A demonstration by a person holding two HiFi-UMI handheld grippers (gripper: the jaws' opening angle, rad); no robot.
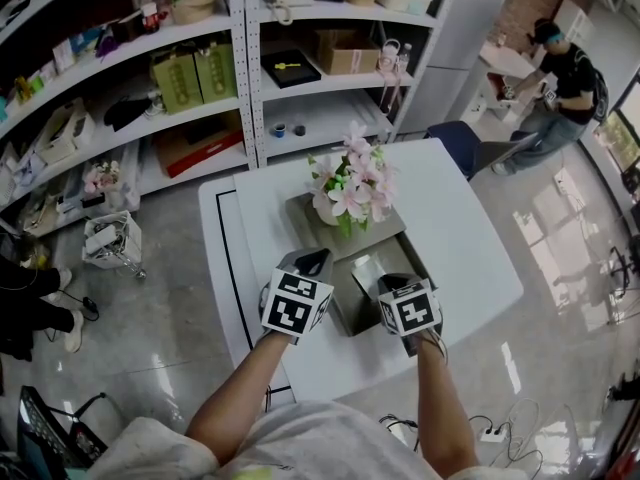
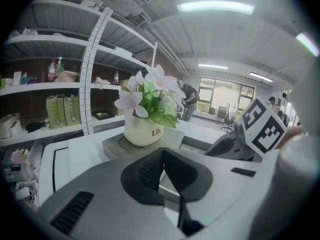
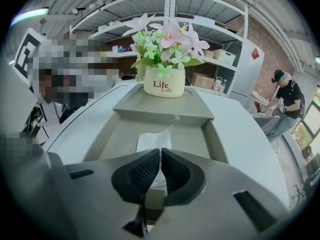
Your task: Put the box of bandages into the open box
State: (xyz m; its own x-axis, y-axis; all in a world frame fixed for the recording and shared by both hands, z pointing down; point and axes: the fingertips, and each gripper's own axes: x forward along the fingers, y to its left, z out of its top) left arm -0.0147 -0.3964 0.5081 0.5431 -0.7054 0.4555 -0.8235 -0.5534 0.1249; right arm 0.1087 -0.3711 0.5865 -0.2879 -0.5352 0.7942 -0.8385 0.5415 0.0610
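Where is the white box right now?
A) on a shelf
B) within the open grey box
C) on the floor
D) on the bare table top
B: the white box sits between the walls of the open grey box, in front of the flower pot.

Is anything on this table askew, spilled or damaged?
Nothing stands out. The flower pot stands upright on the closed part of the grey box, nothing is spilled, and the white box is inside the open part, its near edge pinched by the right tool.
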